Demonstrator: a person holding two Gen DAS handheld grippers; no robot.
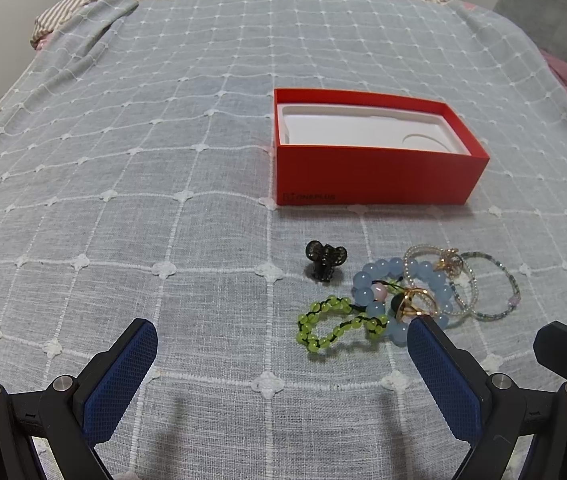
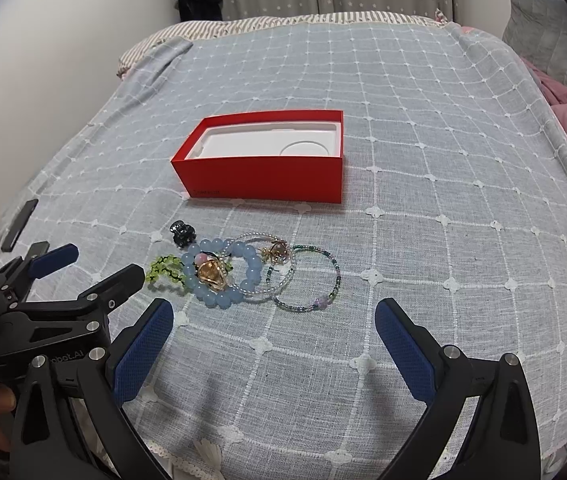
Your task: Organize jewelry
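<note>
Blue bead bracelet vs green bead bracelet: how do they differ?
The blue bead bracelet has large pale-blue round beads; the green bead bracelet has small lime beads on a dark knotted cord. The blue one lies as a full ring with a gold piece on it; the green one is squashed into an uneven loop with nothing on it. The blue one overlaps the clear bead bracelet; the green one doesn't. Both lie on the bedspread, outside the red box.

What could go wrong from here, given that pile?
1. The bracelets overlap: the blue beads lie across the clear strand and touch the green one, so lifting one may drag others.
2. The gold ring rests on the blue beads and could roll off when they move.
3. The box is on a soft bedspread, so a nudge might shift it. Both claws, left and right, are open and empty.
</note>
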